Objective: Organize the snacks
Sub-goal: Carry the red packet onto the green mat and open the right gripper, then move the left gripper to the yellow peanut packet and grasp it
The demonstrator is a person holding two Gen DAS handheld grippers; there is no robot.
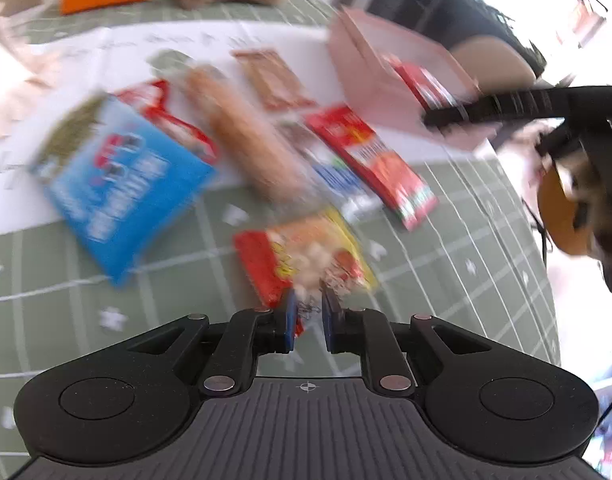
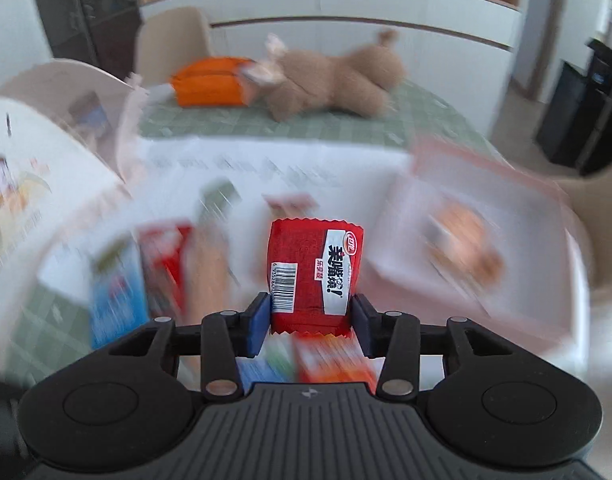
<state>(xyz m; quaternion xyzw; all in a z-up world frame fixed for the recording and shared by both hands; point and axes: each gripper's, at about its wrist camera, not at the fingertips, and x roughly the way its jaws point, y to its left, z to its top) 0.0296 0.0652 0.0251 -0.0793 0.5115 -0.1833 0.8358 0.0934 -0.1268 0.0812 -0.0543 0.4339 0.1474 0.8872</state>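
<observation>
Both views are motion-blurred. My left gripper (image 1: 307,322) is shut on the near end of a red and yellow snack packet (image 1: 306,254) over the green mat. My right gripper (image 2: 310,322) is shut on a small red snack packet (image 2: 315,270) with a barcode, held upright above the table. In the left wrist view the right gripper (image 1: 461,114) shows as a black bar at the pink box (image 1: 389,76), with the red packet (image 1: 425,84) in it. Several loose snacks lie on the white sheet: a blue bag (image 1: 122,188), a long red packet (image 1: 373,160), an orange-brown pack (image 1: 246,136).
A pink box (image 2: 485,216) on the right holds a brownish snack (image 2: 465,244). A plush bear (image 2: 329,80) and an orange pouch (image 2: 210,82) lie at the table's far end. A white bag (image 2: 30,184) stands at the left. A beige chair (image 2: 174,40) is behind.
</observation>
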